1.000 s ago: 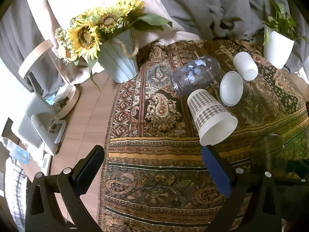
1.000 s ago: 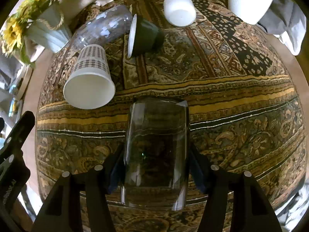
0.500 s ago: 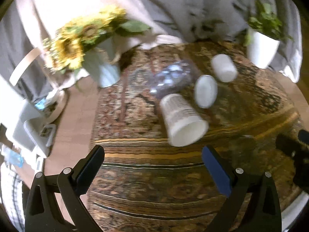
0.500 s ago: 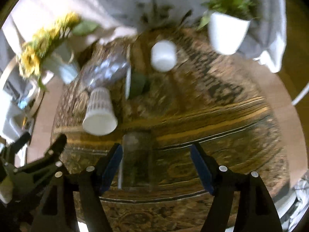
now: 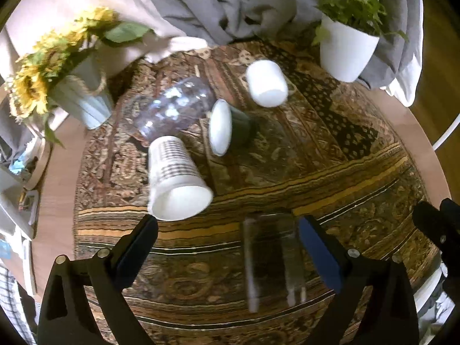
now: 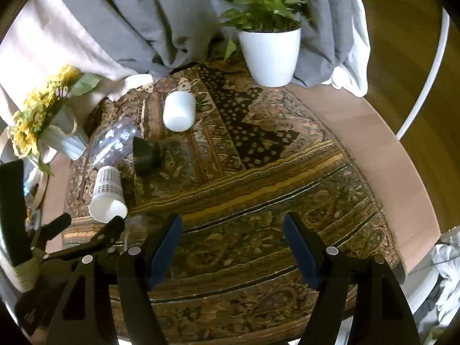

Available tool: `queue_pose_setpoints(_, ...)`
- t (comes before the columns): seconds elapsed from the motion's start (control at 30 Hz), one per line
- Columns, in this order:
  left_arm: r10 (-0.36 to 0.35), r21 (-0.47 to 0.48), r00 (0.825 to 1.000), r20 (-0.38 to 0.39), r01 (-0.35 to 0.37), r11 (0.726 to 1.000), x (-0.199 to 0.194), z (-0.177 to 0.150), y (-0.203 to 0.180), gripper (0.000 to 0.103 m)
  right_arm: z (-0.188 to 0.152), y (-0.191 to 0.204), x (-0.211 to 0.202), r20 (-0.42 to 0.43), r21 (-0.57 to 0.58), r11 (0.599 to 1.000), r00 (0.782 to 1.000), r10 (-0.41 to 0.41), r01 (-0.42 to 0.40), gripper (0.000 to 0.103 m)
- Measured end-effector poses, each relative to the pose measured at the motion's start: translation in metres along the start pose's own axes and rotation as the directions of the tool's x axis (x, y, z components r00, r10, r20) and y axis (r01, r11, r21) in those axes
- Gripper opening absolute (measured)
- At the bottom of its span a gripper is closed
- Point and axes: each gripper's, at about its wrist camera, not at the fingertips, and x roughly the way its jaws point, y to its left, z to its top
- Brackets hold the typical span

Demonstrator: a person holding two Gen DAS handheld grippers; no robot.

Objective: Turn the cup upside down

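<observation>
A clear glass cup (image 5: pixel 273 258) stands on the patterned cloth, just inside the right finger of my open left gripper (image 5: pixel 227 244); which end is up I cannot tell. In the right wrist view only a faint edge of it (image 6: pixel 130 224) shows at the left, beside the left gripper (image 6: pixel 86 230). My right gripper (image 6: pixel 233 244) is open and empty, over bare cloth to the right of the glass. A checked paper cup (image 5: pixel 175 178) lies on its side just beyond the left gripper.
A clear plastic cup (image 5: pixel 175 109), a green cup with white inside (image 5: pixel 227 128) and a white cup (image 5: pixel 266 83) lie on the cloth farther back. A sunflower vase (image 5: pixel 77 97) stands back left, a white plant pot (image 5: pixel 345 54) back right. The table edge (image 6: pixel 388 158) curves at right.
My right gripper has opened, let go of the glass and drawn back to the right. My left gripper has moved right, so the glass now stands between its fingers.
</observation>
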Motion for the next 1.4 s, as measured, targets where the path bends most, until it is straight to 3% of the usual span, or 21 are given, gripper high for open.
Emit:
queue_pose_setpoints(0.3, 0.013, 0.019, 0.996, -0.09, -0.011, 1.0, 0.033, 0.004, -0.025, 0.091, 0.001, -0.025, 0.02, -0.038, 0.036, 0.999, 0.999, 0.011, -0.009, 0.073)
queue_pose_setpoints(0.67, -0.016, -0.007, 0.985, -0.173, 0.015, 1.0, 0.052, 0.002, -0.033, 0.058, 0.002, -0.031, 0.033, -0.061, 0.03, 0.999, 0.998, 0.025, -0.023, 0.073)
queue_pose_setpoints(0.93, -0.033, -0.036, 0.988, -0.15, 0.028, 0.999, 0.047, 0.0, -0.03, 0.057, 0.003, -0.034, 0.039, -0.07, 0.023, 1.0, 0.997, 0.014, -0.012, 0.073)
queue_pose_setpoints(1.4, -0.041, -0.057, 0.999, -0.029, 0.04, 0.998, 0.015, 0.006, -0.022, 0.057, 0.008, -0.025, 0.037, -0.049, 0.008, 0.999, 0.998, 0.032, -0.031, 0.073)
